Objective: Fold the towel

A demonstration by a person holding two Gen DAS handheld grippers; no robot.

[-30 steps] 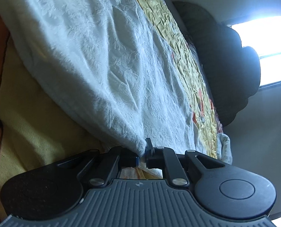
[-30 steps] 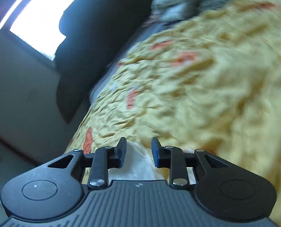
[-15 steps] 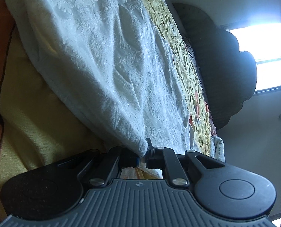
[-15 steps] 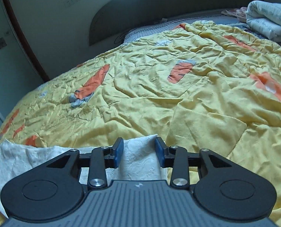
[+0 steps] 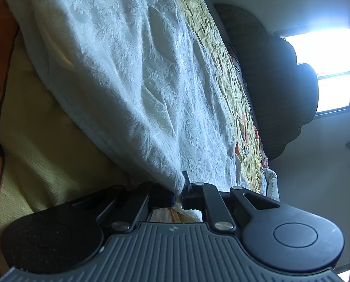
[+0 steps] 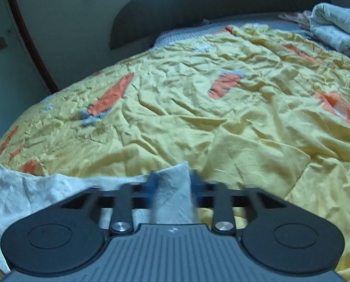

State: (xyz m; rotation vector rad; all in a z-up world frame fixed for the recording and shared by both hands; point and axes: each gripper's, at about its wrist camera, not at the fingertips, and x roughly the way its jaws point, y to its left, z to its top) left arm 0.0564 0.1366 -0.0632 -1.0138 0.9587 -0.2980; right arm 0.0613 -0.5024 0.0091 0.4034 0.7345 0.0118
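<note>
Folding not yet completed: towel is spread on the bed's yellow sheet, 1 corner pinched tight in the left claw. Right claw is blurred, parted around another corner, apparently not clamped. No fold is visible.

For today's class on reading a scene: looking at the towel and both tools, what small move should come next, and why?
Probably close the right tool on the white towel corner lying between its blurred, still-parted fingers. The left tool already pinches its own corner, with the cloth stretched over the yellow bedspread, so both corners need holding before a fold.
</note>
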